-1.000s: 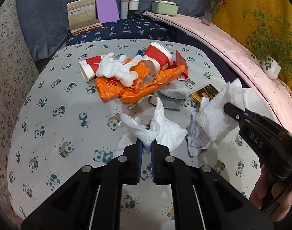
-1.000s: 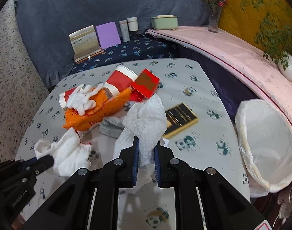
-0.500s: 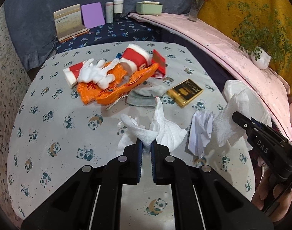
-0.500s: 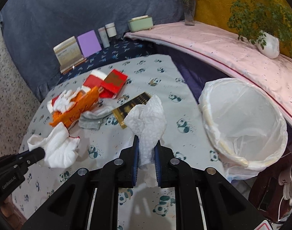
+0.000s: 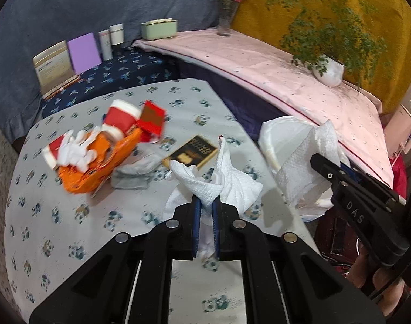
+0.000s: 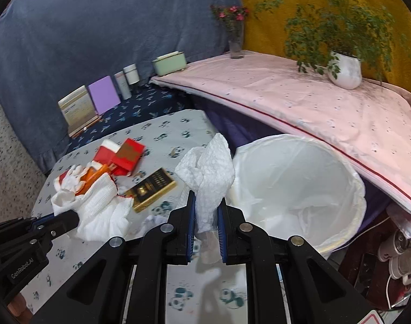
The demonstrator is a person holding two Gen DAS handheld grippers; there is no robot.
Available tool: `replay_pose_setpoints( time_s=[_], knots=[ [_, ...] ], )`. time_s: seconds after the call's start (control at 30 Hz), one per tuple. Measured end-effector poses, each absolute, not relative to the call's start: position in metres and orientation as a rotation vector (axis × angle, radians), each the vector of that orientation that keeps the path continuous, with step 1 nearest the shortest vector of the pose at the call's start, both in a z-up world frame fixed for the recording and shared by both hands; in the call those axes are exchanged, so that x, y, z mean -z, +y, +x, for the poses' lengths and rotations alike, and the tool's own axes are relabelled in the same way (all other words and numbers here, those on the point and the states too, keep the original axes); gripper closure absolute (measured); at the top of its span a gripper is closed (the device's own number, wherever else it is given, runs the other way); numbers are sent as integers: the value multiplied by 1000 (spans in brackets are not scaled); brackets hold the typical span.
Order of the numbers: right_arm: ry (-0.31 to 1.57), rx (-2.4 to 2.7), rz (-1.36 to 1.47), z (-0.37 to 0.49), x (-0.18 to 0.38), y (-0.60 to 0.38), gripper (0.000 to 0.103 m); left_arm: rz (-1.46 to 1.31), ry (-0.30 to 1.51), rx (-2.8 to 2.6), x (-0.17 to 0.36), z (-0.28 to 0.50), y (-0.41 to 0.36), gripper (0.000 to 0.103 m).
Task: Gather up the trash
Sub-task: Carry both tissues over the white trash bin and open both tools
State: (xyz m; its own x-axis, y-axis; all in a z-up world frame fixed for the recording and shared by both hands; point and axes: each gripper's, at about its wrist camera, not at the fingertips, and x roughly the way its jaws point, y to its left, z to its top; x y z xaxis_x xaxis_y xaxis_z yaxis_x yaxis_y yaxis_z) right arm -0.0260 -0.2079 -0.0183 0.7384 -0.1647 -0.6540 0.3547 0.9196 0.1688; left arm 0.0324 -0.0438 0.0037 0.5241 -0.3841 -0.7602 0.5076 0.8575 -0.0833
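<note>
The left gripper (image 5: 206,202) is closed tightly on a white knitted cotton glove with a red cuff edge (image 5: 227,181), which stands up from between the blue pads and hangs above the panda-print tablecloth (image 5: 57,216). The right gripper (image 6: 206,208) is closed on a crumpled white paper towel (image 6: 209,167); the towel rises from the jaws and is just beside the rim of the round trash bin lined with a white plastic bag (image 6: 299,186), which stands at the right edge of the table. In the right wrist view the bag looks empty apart from its own folds. On the table, well apart from the bin, lies a pile of other things: an orange plastic wrapper (image 5: 97,167), a second white glove (image 5: 75,154) on top of it, a red and white paper cup (image 5: 119,116), a red flat packet (image 5: 151,117), a grey sock (image 5: 135,172) and a black and gold flat box (image 5: 190,152). A small crumpled white paper (image 6: 155,220) lies on the cloth near the right gripper.
</note>
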Motion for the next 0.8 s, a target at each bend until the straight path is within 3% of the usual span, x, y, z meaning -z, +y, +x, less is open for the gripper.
replay_pose_setpoints(
  time_s=[0.8],
  knots=[
    [654,513,392,-51,34,-325,89,263,889,751,11,43,-197,95]
  ],
)
